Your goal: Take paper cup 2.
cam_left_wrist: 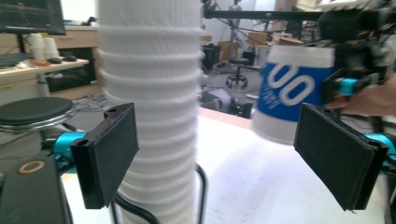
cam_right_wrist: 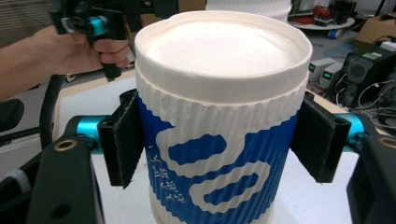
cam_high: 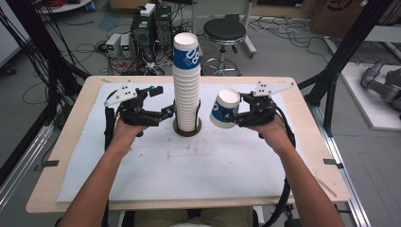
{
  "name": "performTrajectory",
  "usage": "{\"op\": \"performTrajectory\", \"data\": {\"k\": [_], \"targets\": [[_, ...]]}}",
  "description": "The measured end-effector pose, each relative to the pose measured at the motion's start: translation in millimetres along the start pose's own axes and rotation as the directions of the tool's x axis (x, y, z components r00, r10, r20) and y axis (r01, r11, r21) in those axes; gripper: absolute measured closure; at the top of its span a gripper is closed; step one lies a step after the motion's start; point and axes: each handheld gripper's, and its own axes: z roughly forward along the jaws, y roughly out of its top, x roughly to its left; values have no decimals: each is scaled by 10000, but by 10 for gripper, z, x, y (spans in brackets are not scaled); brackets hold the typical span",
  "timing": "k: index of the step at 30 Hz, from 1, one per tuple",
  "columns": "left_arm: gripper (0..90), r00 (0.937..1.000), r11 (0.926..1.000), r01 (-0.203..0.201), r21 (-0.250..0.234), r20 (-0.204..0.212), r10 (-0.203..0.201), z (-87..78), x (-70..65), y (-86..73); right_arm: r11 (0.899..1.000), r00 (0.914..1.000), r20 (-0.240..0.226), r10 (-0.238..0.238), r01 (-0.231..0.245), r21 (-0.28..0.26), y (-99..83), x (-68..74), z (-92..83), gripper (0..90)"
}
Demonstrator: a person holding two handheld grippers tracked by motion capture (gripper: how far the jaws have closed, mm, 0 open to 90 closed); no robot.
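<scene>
A tall stack of white ribbed paper cups (cam_high: 187,90) with a blue-and-white cup on top stands in the middle of the table, on a white sheet (cam_high: 189,161) that covers the pale wooden table (cam_high: 56,156). The bottom of the stack sits in a small round dark holder (cam_high: 187,128). The right gripper (cam_high: 235,115) is clamped on one blue-and-white ribbed paper cup (cam_high: 224,109). Its two black pads press on the cup's sides, one on each side, as the right gripper view shows. This cup is held up in the air, just to the right of the stack and not touching it. It is tilted, with its open white mouth facing up and away from the hand. The left gripper (cam_high: 163,101) is on the left side of the stack, low down, very near it. Its jaws stand wide apart and hold nothing. In the left gripper view, one black pad (cam_left_wrist: 109,154) is in front of the stack's side.
</scene>
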Motion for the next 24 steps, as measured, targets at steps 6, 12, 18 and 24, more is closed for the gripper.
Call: {"op": "performTrajectory", "data": {"k": [6,12,18,24], "targets": [[138,9975,10000,-16,2,711,16,-46,-202,-168,9999,9996,-277,-31,34,107,-215,84,100,266],[138,9966,9990,-248,375,793,218,-60,-285,-271,9998,9993,-383,9,-1,218,-395,137,163,266],[138,9977,9974,-316,643,622,276,-57,-293,-306,9997,9993,-321,-177,182,161,-432,176,156,266],[138,9956,9961,-376,798,882,305,-61,-328,-350,9990,9992,-225,-329,336,301,-457,230,177,266]]}}
